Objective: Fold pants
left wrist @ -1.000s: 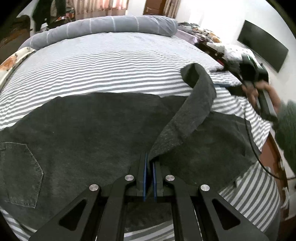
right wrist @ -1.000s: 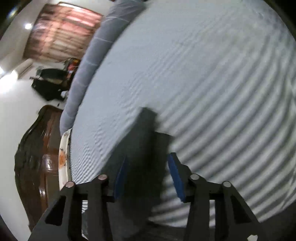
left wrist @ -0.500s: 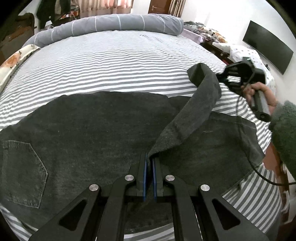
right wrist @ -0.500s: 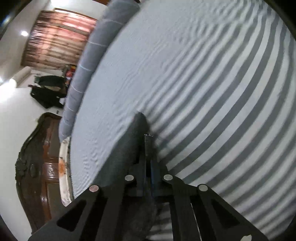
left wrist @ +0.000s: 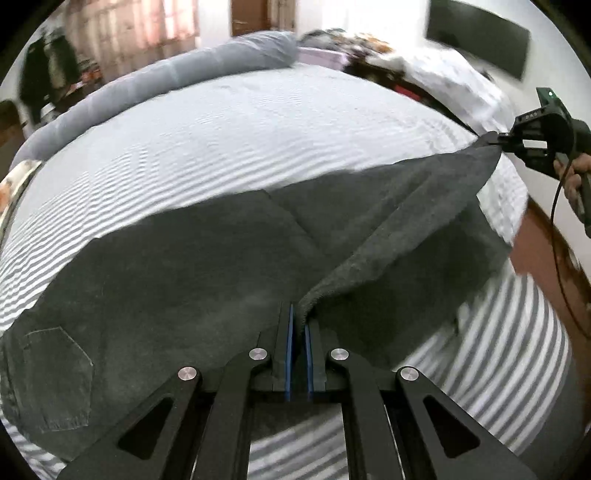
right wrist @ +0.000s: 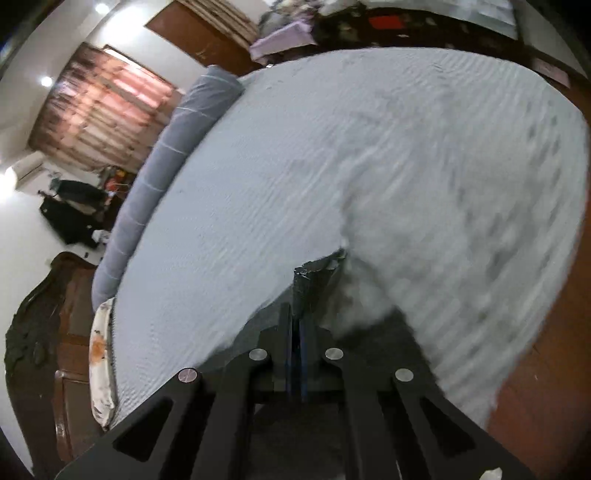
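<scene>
Dark grey pants [left wrist: 192, 280] lie spread over a striped bed [left wrist: 258, 122], back pocket [left wrist: 55, 376] at the lower left. My left gripper [left wrist: 298, 317] is shut on one corner of a pant leg's hem. The lifted hem [left wrist: 399, 229] stretches up to the right, where my right gripper [left wrist: 496, 142], held by a hand [left wrist: 570, 177], is shut on its other corner. In the right wrist view the right gripper [right wrist: 297, 291] pinches a small tip of the dark cloth [right wrist: 319, 267] above the bed [right wrist: 332, 166].
A long grey bolster [left wrist: 166, 77] lies along the bed's far side. A dark screen [left wrist: 476, 35] hangs on the right wall above cluttered furniture. A wooden headboard [right wrist: 40, 314] and a patterned pillow [right wrist: 101, 350] stand at the left. The wooden floor [right wrist: 546, 387] shows past the bed's edge.
The right gripper closed on the far corner of the hem and pulled it up and to the right. The folded hem now stretches out taut. The left gripper shifted and rolled slightly.
</scene>
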The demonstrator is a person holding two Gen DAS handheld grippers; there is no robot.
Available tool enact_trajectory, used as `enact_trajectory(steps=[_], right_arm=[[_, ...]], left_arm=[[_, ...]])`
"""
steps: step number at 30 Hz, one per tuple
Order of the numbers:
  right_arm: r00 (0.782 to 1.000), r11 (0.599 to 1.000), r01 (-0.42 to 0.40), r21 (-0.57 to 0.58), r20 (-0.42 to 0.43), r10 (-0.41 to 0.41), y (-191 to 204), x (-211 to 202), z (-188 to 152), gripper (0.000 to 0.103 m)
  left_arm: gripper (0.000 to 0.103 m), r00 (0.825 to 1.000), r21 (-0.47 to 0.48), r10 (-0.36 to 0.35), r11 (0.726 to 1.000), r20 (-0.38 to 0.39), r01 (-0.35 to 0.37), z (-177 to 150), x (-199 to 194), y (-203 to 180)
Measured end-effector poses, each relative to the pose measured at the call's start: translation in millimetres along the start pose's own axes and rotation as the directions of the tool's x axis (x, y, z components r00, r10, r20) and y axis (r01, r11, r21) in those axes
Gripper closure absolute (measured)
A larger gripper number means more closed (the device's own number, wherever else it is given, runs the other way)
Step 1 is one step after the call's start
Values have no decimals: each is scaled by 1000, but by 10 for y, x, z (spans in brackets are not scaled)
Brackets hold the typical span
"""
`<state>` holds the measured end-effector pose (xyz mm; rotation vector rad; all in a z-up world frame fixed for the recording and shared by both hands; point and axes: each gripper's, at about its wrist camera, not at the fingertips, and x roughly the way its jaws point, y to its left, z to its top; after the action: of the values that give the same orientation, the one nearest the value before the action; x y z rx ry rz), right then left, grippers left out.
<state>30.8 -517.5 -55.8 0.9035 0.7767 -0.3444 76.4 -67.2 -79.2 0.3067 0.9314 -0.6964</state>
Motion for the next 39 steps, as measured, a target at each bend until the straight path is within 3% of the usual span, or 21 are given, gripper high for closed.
enact_trajectory(steps=[8,16,23,25,27,28,29,34,36,39], right_arm=[[991,990,113,82,-84,-106,-717,20,-501,100],[978,980,192,47,-92,-187,-889,29,-645,100],[951,958,275,78,-165,-260,-1020,316,-775,100],[948,957,285,58,-167,-272,-982,327,-764,96],[939,956,290,37,-205,-277,-931,350,-735,85],[937,957,288,40,-217,-273,-913,345,-720,72],[935,954,295,48,-219,-278,-889,306,-707,67],[944,951,309,14,-125,-305,-548,-35,-614,67],[953,958,284,-33,-98,-286,-264,-112,-536,67],[969,972,192,-134,-128,-209,298,-33,-480,67]], left_arm=[[98,998,115,12,993,-66,-4,-260,133,-175],[98,997,137,-9,990,-81,20,-321,140,-222],[98,989,143,-10,989,-151,32,-434,340,-199],[96,986,150,4,988,-167,21,-443,411,-205],[95,985,139,-1,990,-171,25,-433,432,-198],[94,984,126,-12,991,-178,34,-415,431,-182],[93,983,112,-21,993,-182,42,-403,426,-166],[85,989,35,-83,996,-120,88,-272,113,1],[83,995,4,-83,997,-50,83,-200,-84,139],[79,999,-61,-36,997,14,37,-51,-250,452]])
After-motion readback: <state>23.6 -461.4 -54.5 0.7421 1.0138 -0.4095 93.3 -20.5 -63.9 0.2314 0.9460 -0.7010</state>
